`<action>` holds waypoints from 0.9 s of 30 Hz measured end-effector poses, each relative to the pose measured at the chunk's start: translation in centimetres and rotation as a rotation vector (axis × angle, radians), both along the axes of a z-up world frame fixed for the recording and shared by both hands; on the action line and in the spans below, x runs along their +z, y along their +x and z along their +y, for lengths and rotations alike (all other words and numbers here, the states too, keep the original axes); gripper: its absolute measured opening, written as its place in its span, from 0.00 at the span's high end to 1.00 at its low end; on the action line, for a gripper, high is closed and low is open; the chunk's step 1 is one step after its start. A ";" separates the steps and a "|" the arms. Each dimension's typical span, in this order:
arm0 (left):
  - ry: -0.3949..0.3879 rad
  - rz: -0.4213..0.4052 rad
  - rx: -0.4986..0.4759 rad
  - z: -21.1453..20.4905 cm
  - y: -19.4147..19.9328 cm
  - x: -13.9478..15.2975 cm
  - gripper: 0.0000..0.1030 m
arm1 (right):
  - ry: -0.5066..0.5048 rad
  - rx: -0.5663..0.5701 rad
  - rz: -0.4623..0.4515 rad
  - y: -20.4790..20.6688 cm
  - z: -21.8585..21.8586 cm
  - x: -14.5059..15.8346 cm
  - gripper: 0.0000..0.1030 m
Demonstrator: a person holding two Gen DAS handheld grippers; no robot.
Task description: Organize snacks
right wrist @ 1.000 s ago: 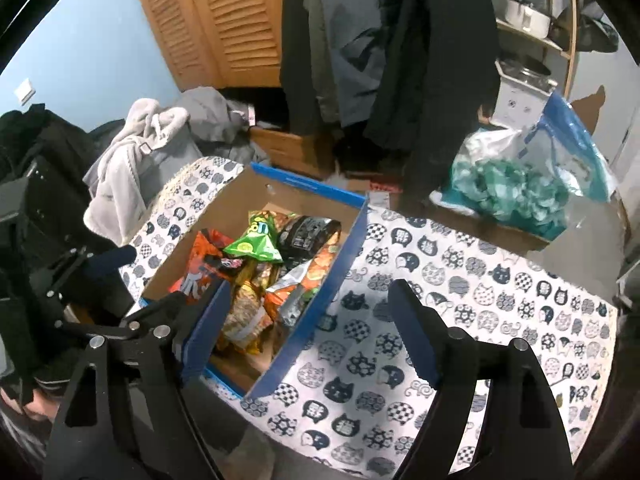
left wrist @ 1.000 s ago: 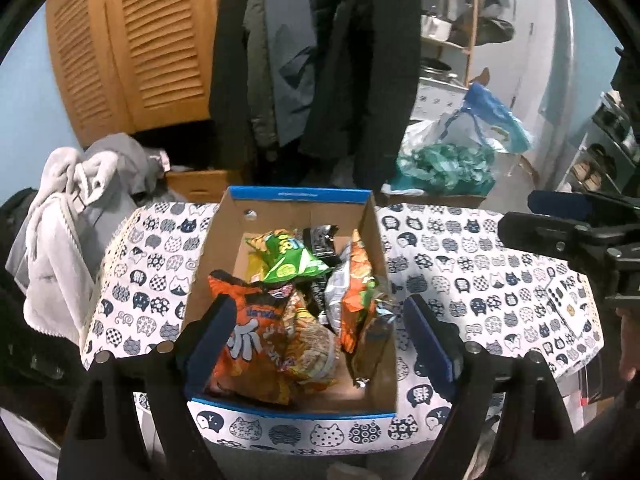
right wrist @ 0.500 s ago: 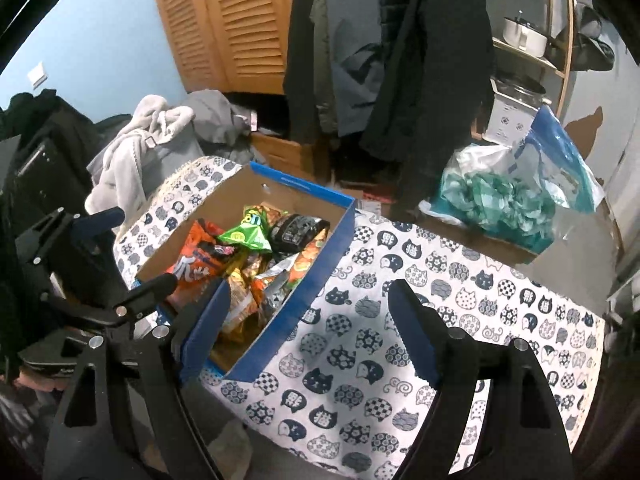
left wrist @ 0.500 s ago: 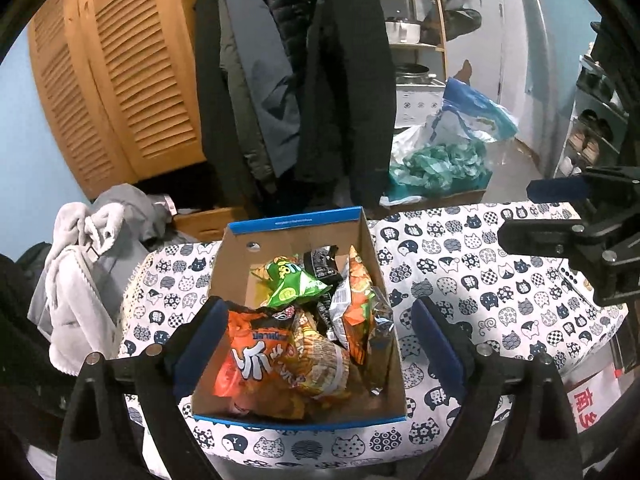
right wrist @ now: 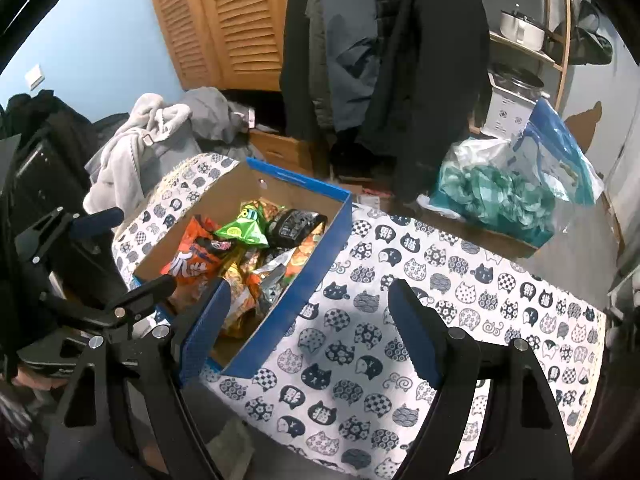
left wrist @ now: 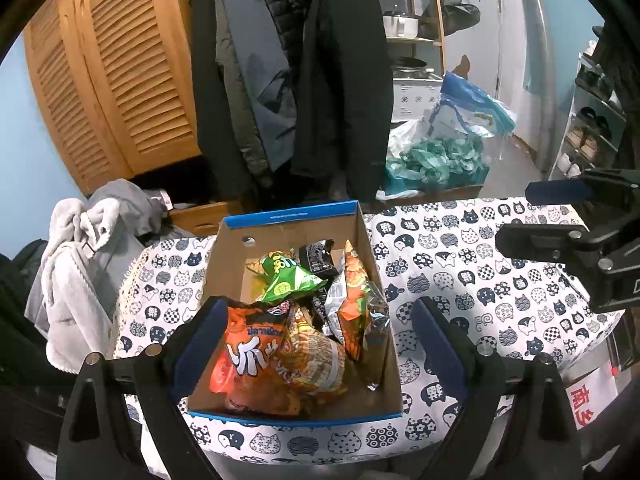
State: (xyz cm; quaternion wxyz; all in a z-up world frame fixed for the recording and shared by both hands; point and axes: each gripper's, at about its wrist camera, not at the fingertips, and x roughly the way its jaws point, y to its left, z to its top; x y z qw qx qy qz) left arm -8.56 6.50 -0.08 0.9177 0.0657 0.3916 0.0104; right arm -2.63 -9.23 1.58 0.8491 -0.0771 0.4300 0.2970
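The cardboard box (left wrist: pixel 294 216) on the cat-print tablecloth (left wrist: pixel 460 264) brims with snack bags (left wrist: pixel 280 352); left gripper (left wrist: pixel 316 336) and right gripper (right wrist: pixel 308 320) both gape, empty.

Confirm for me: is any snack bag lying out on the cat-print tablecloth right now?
No: every snack bag sits inside the cardboard box, and the cat-print tablecloth beside it is bare.
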 end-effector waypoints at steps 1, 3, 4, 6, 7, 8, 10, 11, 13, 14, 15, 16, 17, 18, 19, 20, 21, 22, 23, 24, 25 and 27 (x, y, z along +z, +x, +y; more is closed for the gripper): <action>0.001 -0.002 -0.001 0.0 0.0 0.0 0.08 | 0.000 -0.002 0.000 0.0 0.0 0.0 0.22; 0.006 -0.005 -0.002 -0.1 -0.1 0.0 0.09 | -0.002 -0.002 0.002 0.0 -0.1 -0.2 0.22; 0.003 -0.005 -0.003 -0.1 -0.1 0.0 0.09 | -0.003 -0.004 0.003 -0.1 -0.2 -0.2 0.22; 0.002 -0.001 -0.002 -0.1 -0.1 0.0 0.09 | 0.000 -0.008 0.008 -0.1 -0.3 -0.3 0.22; 0.001 -0.001 -0.004 -0.1 -0.1 0.1 0.09 | 0.003 -0.008 0.011 0.0 -0.4 -0.4 0.22; 0.002 -0.001 -0.004 -0.2 -0.1 0.1 0.09 | 0.004 -0.009 0.012 0.0 -0.5 -0.4 0.22; 0.008 0.001 -0.002 -0.2 -0.1 0.1 0.09 | 0.001 -0.007 0.009 0.0 -0.6 -0.4 0.22; 0.010 0.002 -0.002 -0.2 0.0 0.1 0.09 | 0.001 -0.007 0.008 0.1 -0.6 -0.4 0.22; 0.010 0.005 -0.001 -0.1 0.0 0.1 0.09 | 0.001 -0.007 0.007 0.0 -0.6 -0.4 0.22; 0.008 0.005 0.000 -0.1 0.0 0.1 0.09 | 0.000 -0.005 0.007 0.0 -0.6 -0.4 0.22; 0.006 0.004 0.001 -0.1 0.0 0.1 0.09 | 0.000 -0.007 0.008 0.0 -0.5 -0.4 0.22; 0.007 0.004 0.004 0.0 0.0 0.1 0.09 | -0.003 -0.006 0.008 0.0 -0.5 -0.4 0.22; 0.007 0.004 0.006 0.1 0.1 0.1 0.09 | -0.006 -0.006 0.008 0.0 -0.6 -0.4 0.22; 0.006 0.005 0.010 0.1 0.1 0.1 0.09 | -0.007 -0.006 0.009 -0.1 -0.6 -0.5 0.22; 0.004 0.006 0.011 0.2 0.1 0.1 0.09 | -0.008 -0.006 0.011 -0.1 -0.6 -0.5 0.22; 0.005 0.005 0.014 0.2 0.1 0.1 0.09 | -0.008 -0.005 0.012 -0.1 -0.6 -0.5 0.22; 0.012 0.005 0.016 0.2 0.1 0.0 0.09 | -0.009 -0.005 0.012 -0.1 -0.5 -0.5 0.22; 0.019 0.006 0.017 0.1 0.1 0.0 0.09 | -0.008 -0.004 0.012 -0.1 -0.5 -0.5 0.22; 0.027 0.008 0.017 0.1 0.2 -0.1 0.09 | -0.008 -0.003 0.013 -0.1 -0.6 -0.5 0.22; 0.031 0.012 0.018 0.0 0.2 -0.2 0.09 | -0.007 -0.004 0.012 -0.1 -0.5 -0.5 0.22; 0.030 0.016 0.017 0.0 0.2 -0.2 0.09 | -0.008 -0.003 0.012 -0.1 -0.6 -0.5 0.22; 0.022 0.021 0.018 0.0 0.2 -0.2 0.09 | -0.006 -0.004 0.013 -0.1 -0.6 -0.5 0.22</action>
